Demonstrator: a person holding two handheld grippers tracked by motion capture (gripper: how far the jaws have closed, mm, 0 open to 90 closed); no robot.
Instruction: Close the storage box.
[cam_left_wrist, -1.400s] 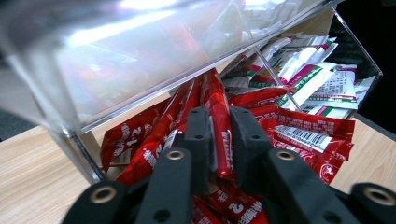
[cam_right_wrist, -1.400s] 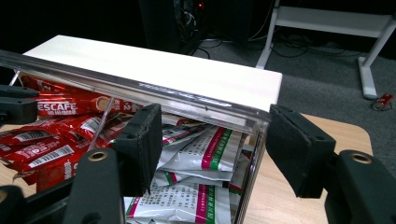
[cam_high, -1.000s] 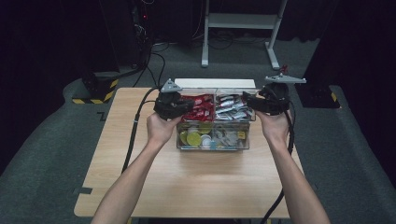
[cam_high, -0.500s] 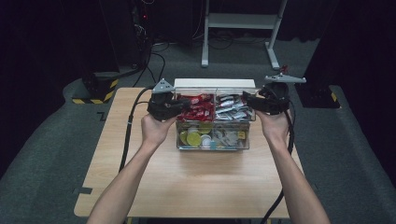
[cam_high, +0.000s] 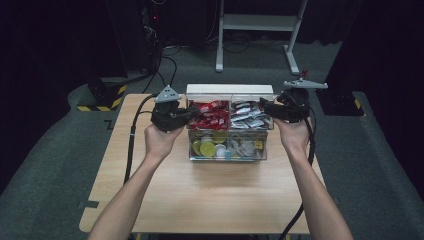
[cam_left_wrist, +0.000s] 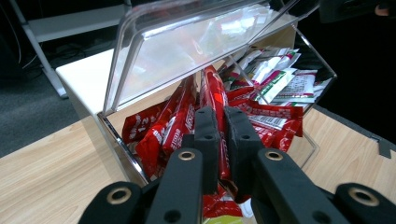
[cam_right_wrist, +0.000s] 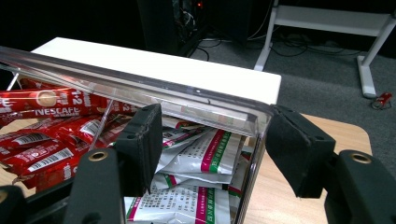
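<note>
A clear compartment box (cam_high: 227, 150) is set near the worktop's (cam_high: 200, 200) far edge. The left hand-held gripper (cam_left_wrist: 223, 135) is clamped on a red sachet (cam_left_wrist: 212, 100). The right hand-held gripper (cam_right_wrist: 212, 149) is spread around the box's corner wall. Risk is judged: the thin sachet may slip, or the raised lid (cam_left_wrist: 187, 46) may drop onto the jaws.

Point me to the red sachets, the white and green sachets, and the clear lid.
red sachets (cam_left_wrist: 180, 126), left gripper view, on a wrapper's face.
white and green sachets (cam_right_wrist: 205, 161), right gripper view, on a packet's face.
clear lid (cam_left_wrist: 187, 51), left gripper view, mid panel.
</note>
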